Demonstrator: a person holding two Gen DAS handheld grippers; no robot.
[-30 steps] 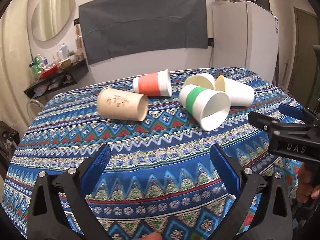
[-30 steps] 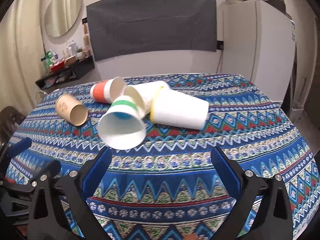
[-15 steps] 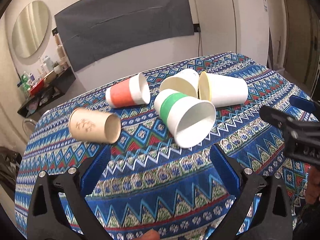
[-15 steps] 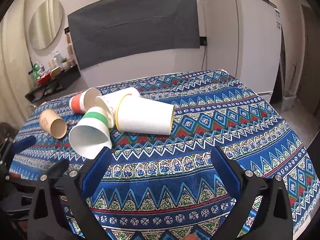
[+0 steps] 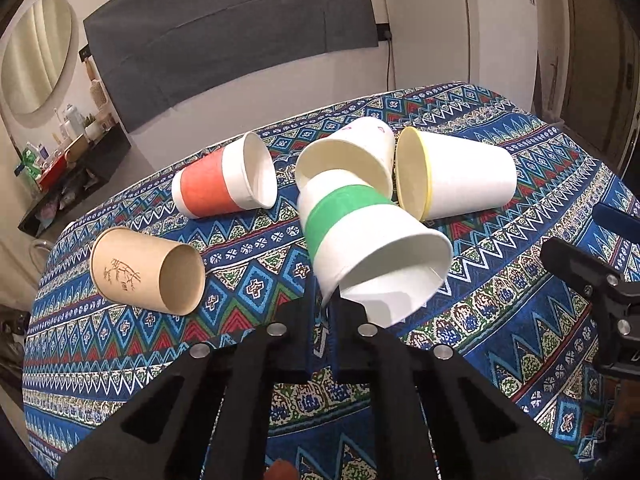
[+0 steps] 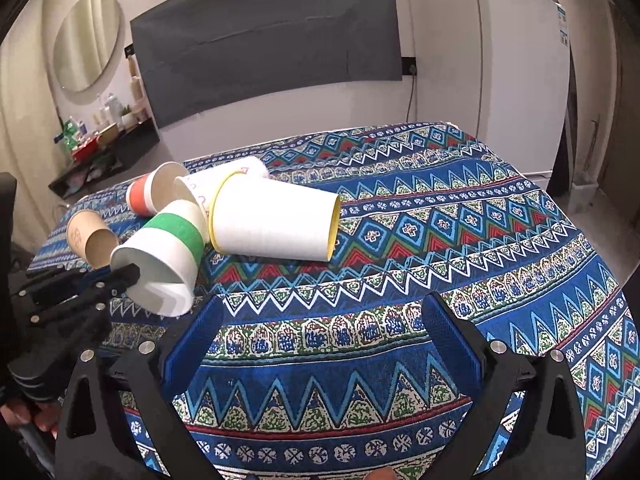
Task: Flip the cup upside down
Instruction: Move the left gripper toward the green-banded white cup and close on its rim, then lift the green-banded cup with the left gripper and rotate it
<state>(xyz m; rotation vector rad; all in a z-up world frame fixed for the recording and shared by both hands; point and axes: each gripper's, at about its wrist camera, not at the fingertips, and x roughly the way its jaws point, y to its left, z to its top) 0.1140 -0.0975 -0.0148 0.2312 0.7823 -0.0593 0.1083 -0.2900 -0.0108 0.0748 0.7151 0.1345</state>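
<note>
A white paper cup with a green band (image 5: 360,236) lies on its side on the patterned tablecloth, mouth toward me. My left gripper (image 5: 325,320) is shut on its lower rim, one finger inside the mouth and one outside. The cup also shows in the right wrist view (image 6: 164,256), with the left gripper (image 6: 126,276) pinching its rim. My right gripper (image 6: 320,344) is open and empty above the cloth, to the right of the cups.
Other cups lie on their sides: a brown one (image 5: 148,276), an orange-banded one (image 5: 224,184), a cream-lined one (image 5: 352,156) and a white yellow-rimmed one (image 5: 456,176). A white fridge (image 6: 488,64) stands behind the table (image 6: 440,220). A cluttered shelf (image 6: 96,148) is at the left.
My left gripper has moved forward to the green-banded cup and shut on its rim. The right gripper has stayed open and shifted slightly.
</note>
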